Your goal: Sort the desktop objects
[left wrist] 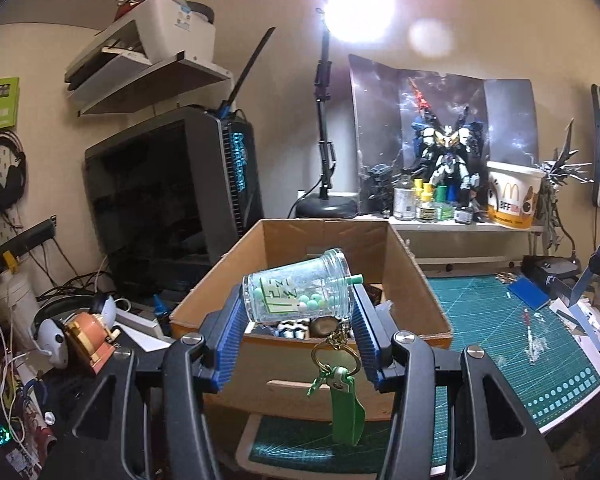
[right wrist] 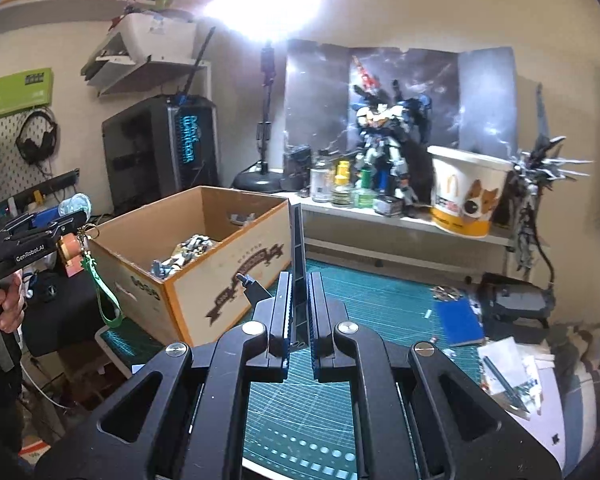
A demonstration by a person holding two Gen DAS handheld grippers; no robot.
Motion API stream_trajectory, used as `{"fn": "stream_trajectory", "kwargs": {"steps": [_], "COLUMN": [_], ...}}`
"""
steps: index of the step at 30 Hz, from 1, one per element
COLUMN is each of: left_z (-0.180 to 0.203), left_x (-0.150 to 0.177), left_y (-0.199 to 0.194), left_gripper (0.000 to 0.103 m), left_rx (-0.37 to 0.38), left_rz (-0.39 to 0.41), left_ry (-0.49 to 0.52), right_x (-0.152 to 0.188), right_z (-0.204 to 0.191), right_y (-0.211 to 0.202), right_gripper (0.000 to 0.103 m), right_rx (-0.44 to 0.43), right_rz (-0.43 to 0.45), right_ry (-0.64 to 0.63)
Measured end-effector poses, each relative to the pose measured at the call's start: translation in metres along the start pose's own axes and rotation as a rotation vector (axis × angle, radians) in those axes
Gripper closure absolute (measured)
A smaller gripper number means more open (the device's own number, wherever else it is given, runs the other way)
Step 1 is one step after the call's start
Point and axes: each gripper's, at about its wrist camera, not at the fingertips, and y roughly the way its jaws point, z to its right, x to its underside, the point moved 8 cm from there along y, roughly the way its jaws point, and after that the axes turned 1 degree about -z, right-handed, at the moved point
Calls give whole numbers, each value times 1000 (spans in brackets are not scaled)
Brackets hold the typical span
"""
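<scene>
- Two blue-padded fingers (left wrist: pixel 236 332) of the left hand-held gripper (left wrist: pixel 298 316) pinch a small clear cup keychain (left wrist: pixel 300 288) lying on its side, in the left wrist view; pale green beads show inside it, and its chain with a green strap (left wrist: pixel 346 412) dangles below.
- The cup keychain hangs above the near edge of an open cardboard box (left wrist: pixel 412 288) that holds small items.
- The box stands partly on a green cutting mat (left wrist: pixel 500 332) on the counter; behind it are a lit desk lamp (left wrist: pixel 324 128) and a robot model (left wrist: pixel 448 152) on a shelf.
- In the right wrist view, the right hand-held gripper (right wrist: pixel 299 300) is pressed together on a thin dark flat strip (right wrist: pixel 296 248) that stands upright from its fingers, over the cutting mat (right wrist: pixel 380 304).
- The cardboard box (right wrist: pixel 220 276) lies to the left of the strip, printed with a dark emblem on its side.
- Far left, a person's hand (right wrist: pixel 10 304) holds the left hand-held gripper (right wrist: pixel 66 216), with the green strap (right wrist: pixel 104 292) hanging beside the box.
</scene>
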Motion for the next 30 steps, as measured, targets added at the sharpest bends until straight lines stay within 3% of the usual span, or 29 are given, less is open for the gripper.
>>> {"fn": "stream_trajectory", "kwargs": {"steps": [20, 30], "left_z": [-61, -76], "left_x": [17, 21], "left_y": [-16, -20], "left_gripper": [52, 52], "left_rx": [-151, -186], "left_rz": [-40, -51], "left_ry": [-43, -51], "right_x": [-8, -7], "right_z": [-71, -95], "right_y": [38, 47], "right_gripper": [96, 96], "right_rx": [-178, -249], "right_rz": [-13, -24], "right_ry": [-87, -106]}}
